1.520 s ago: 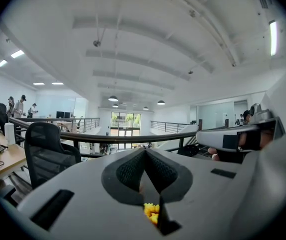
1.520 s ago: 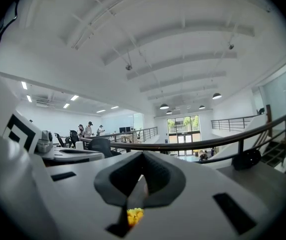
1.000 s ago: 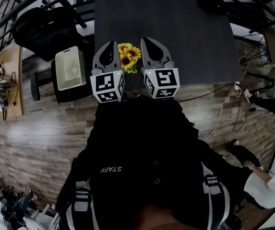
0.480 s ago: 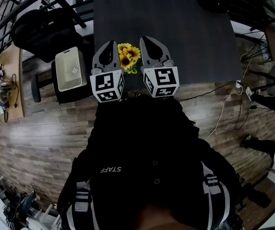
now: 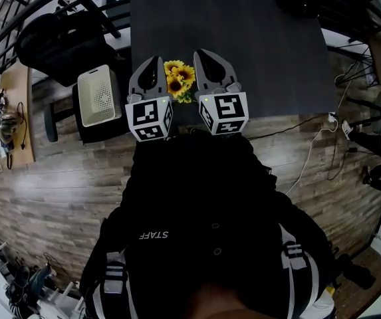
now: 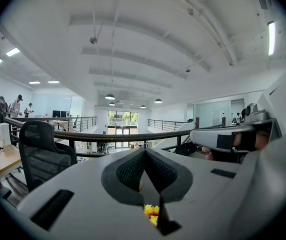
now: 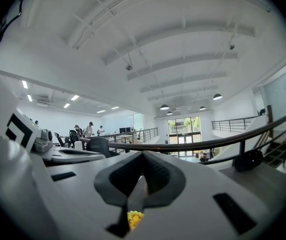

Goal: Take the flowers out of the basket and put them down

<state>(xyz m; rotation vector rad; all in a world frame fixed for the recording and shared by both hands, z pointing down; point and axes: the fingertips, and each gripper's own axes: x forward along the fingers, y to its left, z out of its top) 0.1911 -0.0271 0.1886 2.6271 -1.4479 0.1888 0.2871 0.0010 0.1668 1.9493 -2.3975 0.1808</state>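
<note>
Below the head camera, a brown wood-plank floor (image 5: pixel 57 178) spreads across the near and left part of the scene, with a dark grey rectangular table (image 5: pixel 263 45) beyond it. A person in a black top (image 5: pixel 203 224) stands at the table's near edge. Left of the table are a black mesh office chair (image 5: pixel 57 42) and, nearer, a cream-white plastic container with a perforated side (image 5: pixel 98 95). The light grey left gripper (image 5: pixel 155 59) and the light grey right gripper (image 5: pixel 200 52), each with a black-and-white marker cube, point away from the person side by side over the table's near-left part. A bunch of yellow sunflowers with green leaves (image 5: pixel 179 80) sits between the grippers, closer to the left one, and neither gripper holds it. Only the head view shows the whole bunch. In each gripper view it is just a scrap of yellow seen through the slot at the base of the jaws. Those views show what the head view cannot. Each gripper's dark ribbed pads meet at their tips with nothing clamped between them. Beyond the pads run a dark curved railing (image 6: pixel 108 135) and a white ribbed ceiling (image 6: pixel 147 44).
</note>
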